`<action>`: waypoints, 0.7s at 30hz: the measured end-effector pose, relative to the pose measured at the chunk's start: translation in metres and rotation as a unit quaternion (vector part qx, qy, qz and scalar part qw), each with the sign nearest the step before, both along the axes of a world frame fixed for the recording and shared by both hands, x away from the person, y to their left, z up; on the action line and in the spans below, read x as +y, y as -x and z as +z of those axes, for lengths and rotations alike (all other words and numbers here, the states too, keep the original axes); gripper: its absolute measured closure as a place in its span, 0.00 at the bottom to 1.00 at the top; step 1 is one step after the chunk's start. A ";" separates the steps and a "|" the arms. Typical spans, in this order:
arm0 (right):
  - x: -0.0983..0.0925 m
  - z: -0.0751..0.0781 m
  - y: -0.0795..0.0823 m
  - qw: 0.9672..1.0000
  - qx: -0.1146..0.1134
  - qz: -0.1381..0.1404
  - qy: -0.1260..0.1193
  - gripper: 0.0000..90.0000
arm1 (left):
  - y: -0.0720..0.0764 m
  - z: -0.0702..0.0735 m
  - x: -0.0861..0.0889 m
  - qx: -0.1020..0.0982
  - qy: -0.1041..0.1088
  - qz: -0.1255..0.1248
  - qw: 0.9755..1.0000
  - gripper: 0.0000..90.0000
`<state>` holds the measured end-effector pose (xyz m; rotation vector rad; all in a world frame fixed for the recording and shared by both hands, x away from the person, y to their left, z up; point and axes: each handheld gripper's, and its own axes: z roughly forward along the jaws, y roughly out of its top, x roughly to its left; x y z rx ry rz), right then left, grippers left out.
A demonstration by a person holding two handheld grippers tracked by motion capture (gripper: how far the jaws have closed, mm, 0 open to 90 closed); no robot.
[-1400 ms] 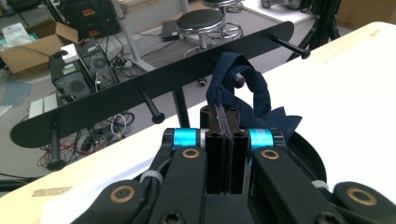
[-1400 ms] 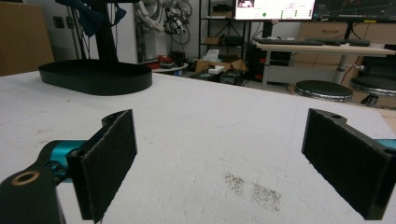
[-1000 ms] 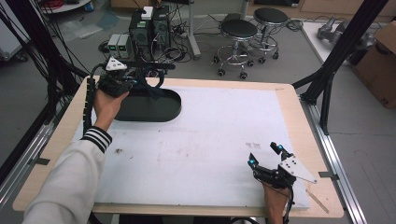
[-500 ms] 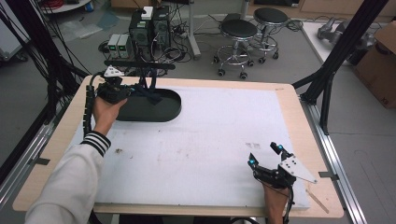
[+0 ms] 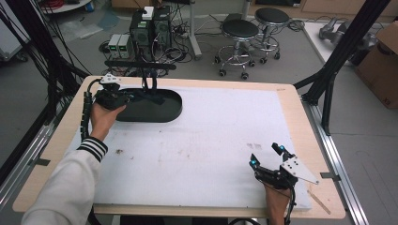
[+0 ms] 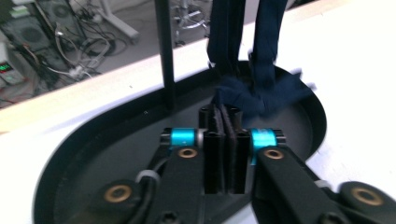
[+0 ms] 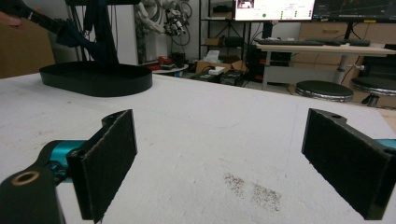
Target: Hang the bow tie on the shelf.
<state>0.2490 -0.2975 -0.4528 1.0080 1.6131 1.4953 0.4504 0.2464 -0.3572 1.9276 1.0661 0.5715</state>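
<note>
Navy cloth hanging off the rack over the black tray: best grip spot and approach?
Probably the bunched lower end of the cloth, where it pools in the tray. Come in level from the left gripper side: the two strips hang straight down, and the rack post stands off to one side.

Each hand-held gripper is black with cyan bands at the finger joints and brass-coloured screws. A grey three-cornered plate tops each. The left arm wears a white sleeve with a black-and-white striped cuff.
</note>
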 end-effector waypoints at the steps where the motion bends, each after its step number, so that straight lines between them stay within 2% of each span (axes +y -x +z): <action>1: 0.000 0.000 0.000 1.000 0.000 0.000 0.000 0.10 | 0.000 -0.002 0.001 0.006 0.004 -0.004 1.000 0.86; 2: 0.000 0.000 0.000 1.000 0.000 0.000 0.001 0.10 | 0.002 -0.003 0.002 0.009 0.002 -0.008 1.000 0.81; 3: 0.000 0.000 0.000 1.000 -0.002 0.000 0.003 0.10 | 0.003 -0.004 0.003 0.005 0.000 -0.006 1.000 0.72; 4: 0.000 0.000 0.000 1.000 -0.001 0.000 0.002 0.10 | 0.006 -0.004 0.004 0.000 0.006 -0.007 1.000 0.63; 7: 0.000 0.000 0.000 1.000 0.000 0.000 0.000 0.10 | 0.014 -0.005 0.009 -0.011 0.025 -0.014 1.000 0.47; 10: -0.001 0.000 -0.001 1.000 -0.001 -0.001 0.001 0.10 | 0.025 -0.008 0.015 -0.016 0.052 -0.034 0.998 0.29; 11: -0.001 0.000 -0.001 1.000 0.000 -0.001 0.000 0.10 | 0.030 -0.008 0.018 -0.014 0.054 -0.046 0.997 0.24; 12: -0.001 0.000 -0.001 1.000 0.001 -0.001 -0.001 0.10 | 0.037 -0.008 0.021 -0.019 0.056 -0.052 0.997 0.21; 15: -0.001 0.000 -0.001 1.000 0.002 -0.002 0.000 0.10 | 0.064 -0.011 0.031 -0.056 0.072 -0.065 0.994 0.21; 18: 0.000 0.000 0.000 1.000 0.000 -0.003 0.000 0.10 | 0.094 -0.013 0.043 -0.105 0.081 -0.078 0.988 0.22; 20: 0.000 0.000 0.000 1.000 -0.004 -0.004 0.002 0.10 | 0.115 -0.017 0.052 -0.133 0.088 -0.085 0.983 0.22; 21: -0.001 0.000 0.000 1.000 -0.003 -0.005 0.001 0.10 | 0.123 -0.019 0.055 -0.142 0.090 -0.085 0.982 0.22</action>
